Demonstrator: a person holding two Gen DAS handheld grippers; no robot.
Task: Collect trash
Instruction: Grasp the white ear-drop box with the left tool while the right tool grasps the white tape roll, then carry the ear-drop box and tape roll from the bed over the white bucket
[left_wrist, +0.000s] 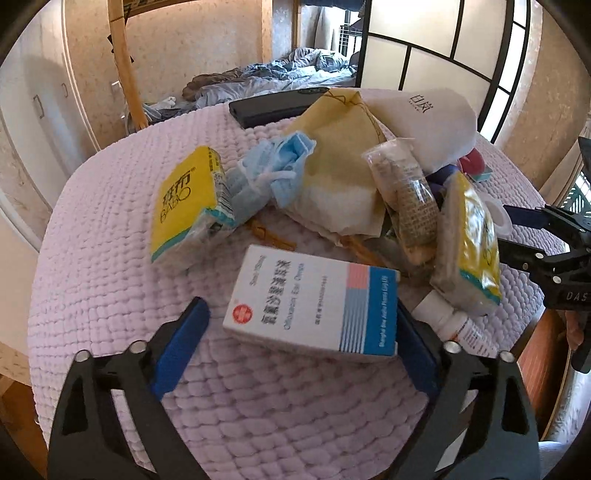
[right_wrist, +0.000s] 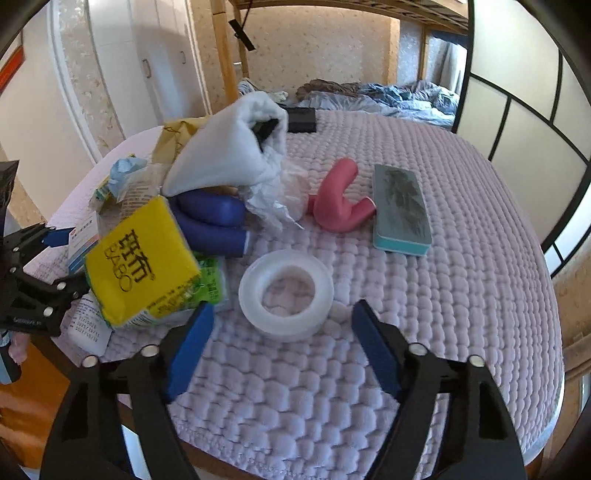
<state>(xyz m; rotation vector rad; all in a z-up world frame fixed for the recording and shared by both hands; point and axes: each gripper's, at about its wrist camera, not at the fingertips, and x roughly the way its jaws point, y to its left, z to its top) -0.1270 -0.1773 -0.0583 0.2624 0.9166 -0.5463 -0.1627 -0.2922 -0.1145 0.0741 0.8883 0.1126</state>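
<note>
Our left gripper (left_wrist: 299, 325) straddles the medicine box (left_wrist: 314, 301), jaws spread; our right gripper (right_wrist: 282, 325) gapes behind the tape roll (right_wrist: 286, 293).

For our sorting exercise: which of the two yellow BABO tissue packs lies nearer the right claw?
The BABO tissue pack beside the clear tape roll; the other lies by the blue face mask.

Bare quilt (right_wrist: 461, 258) right of tape roll (right_wrist: 286, 295); clutter crowds left.
</note>
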